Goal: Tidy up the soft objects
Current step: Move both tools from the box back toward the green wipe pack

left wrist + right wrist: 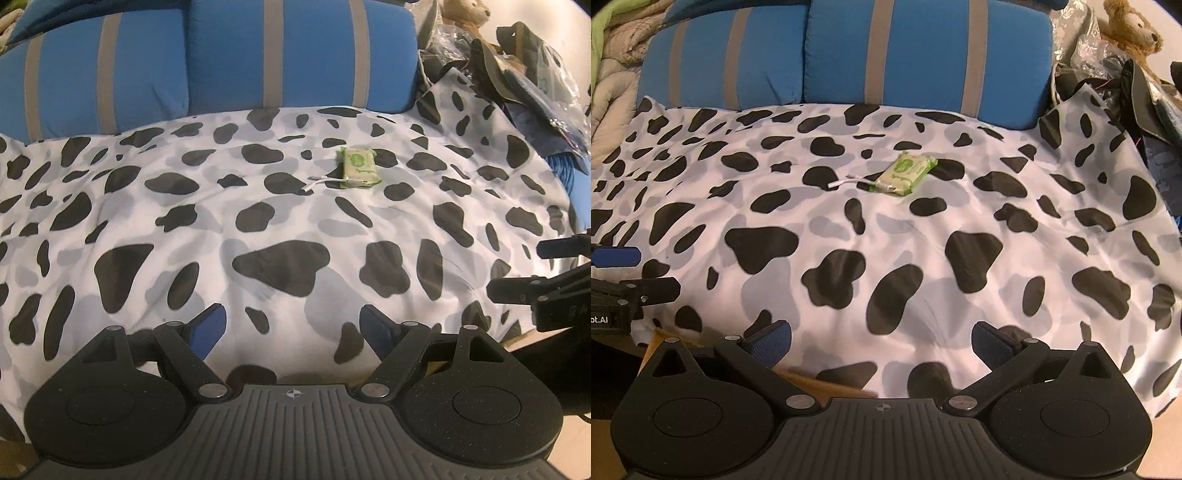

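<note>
- The cow-print cover (295, 229) lies spread flat over the bed, running from the near edge to the two blue striped pillows (295, 55) at the far side.
- The left gripper (291, 326) hangs over the cover's near edge, jaws apart, nothing between them.
- The right gripper (882, 339) is also over the near edge, to the right of the left one, jaws wide apart and empty.
- A green tissue pack (905, 171) with a white cable (849, 181) at its left lies on the cover, far ahead of both grippers.
- A teddy bear (1132, 27) sits at the far right among clutter.
</note>
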